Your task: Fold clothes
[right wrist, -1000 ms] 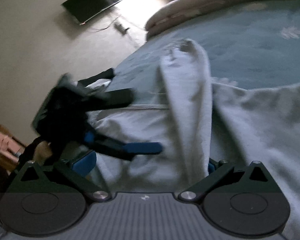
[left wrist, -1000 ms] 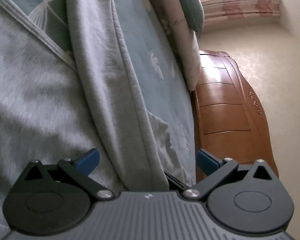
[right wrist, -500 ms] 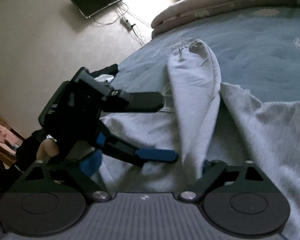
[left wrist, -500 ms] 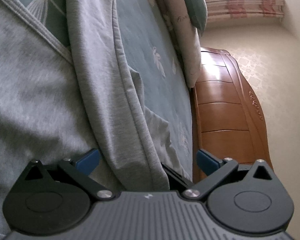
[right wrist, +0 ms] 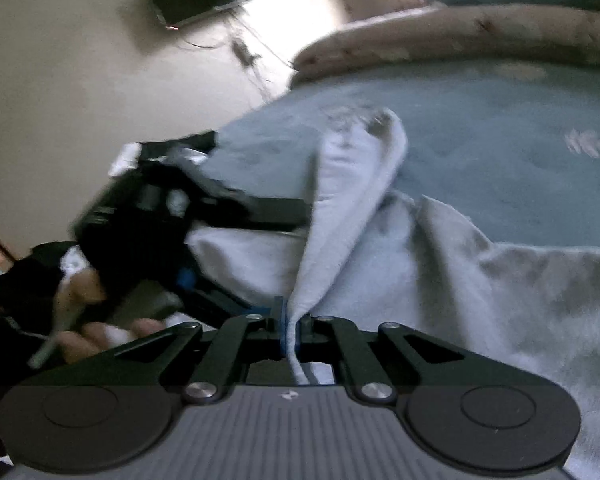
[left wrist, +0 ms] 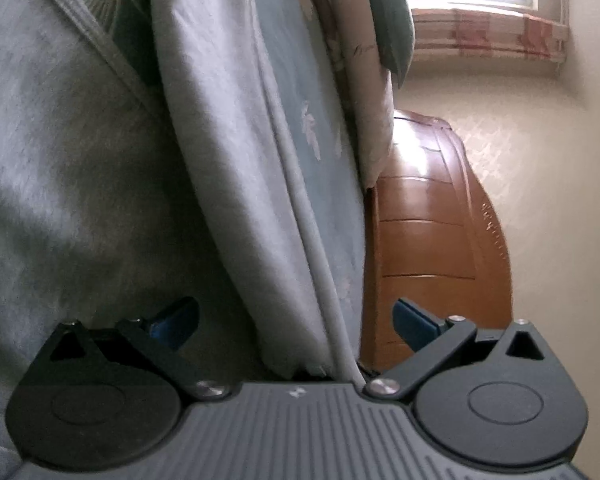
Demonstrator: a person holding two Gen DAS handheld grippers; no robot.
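Two grippers were engaged with the light grey knit garment [right wrist: 480, 292], which lay spread on the blue-green floral bedspread [right wrist: 500, 152]. Your right gripper [right wrist: 288, 330] had just gone from fully spread to fully closed; its jaws were clamped on a raised fold of the garment's sleeve [right wrist: 352, 184], with the cloth pinched between the blue pads. A second before, that fold had merely stood between open fingers. This change meant the sleeve was secured and, in all likelihood, ready to be lifted and carried across the body of the garment.

Your left gripper [left wrist: 296, 320] remained wide, as it had been a second earlier, with the hemmed edge [left wrist: 300, 220] of the garment running between its blue fingertips [left wrist: 414, 322] but not clamped. Beyond it, at the right, stood the brown wooden headboard [left wrist: 428, 240]. The right wrist view was blurred at the left, where your left hand [right wrist: 100, 320] showed.
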